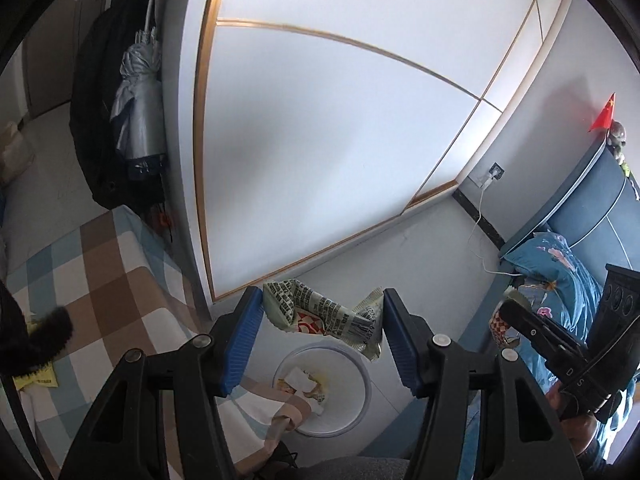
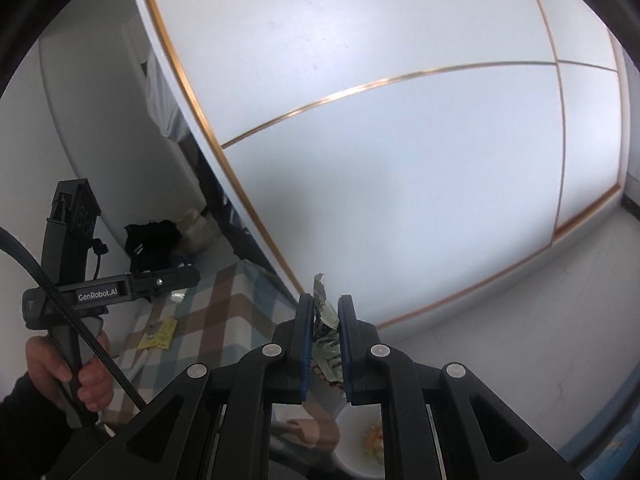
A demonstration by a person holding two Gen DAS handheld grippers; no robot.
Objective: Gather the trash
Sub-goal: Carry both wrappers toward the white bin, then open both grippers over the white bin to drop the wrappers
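Note:
In the left wrist view a crumpled green printed snack wrapper (image 1: 326, 312) hangs between the blue pads of my left gripper (image 1: 323, 304), whose jaws stand wide apart; the wrapper's ends touch both pads. Below it stands a white trash bin (image 1: 360, 396) with scraps inside. In the right wrist view my right gripper (image 2: 325, 316) is shut on a green wrapper (image 2: 326, 340), above the same white bin (image 2: 356, 444). A yellow packet (image 2: 158, 334) lies on the checked bedcover; it also shows in the left wrist view (image 1: 36, 378).
A bed with a brown and blue checked cover (image 1: 100, 280) is at the left. A white wardrobe with gold trim (image 1: 320, 120) fills the back. A blue floral quilt (image 1: 560, 272) lies at the right. A grey umbrella (image 1: 138, 108) hangs at the left.

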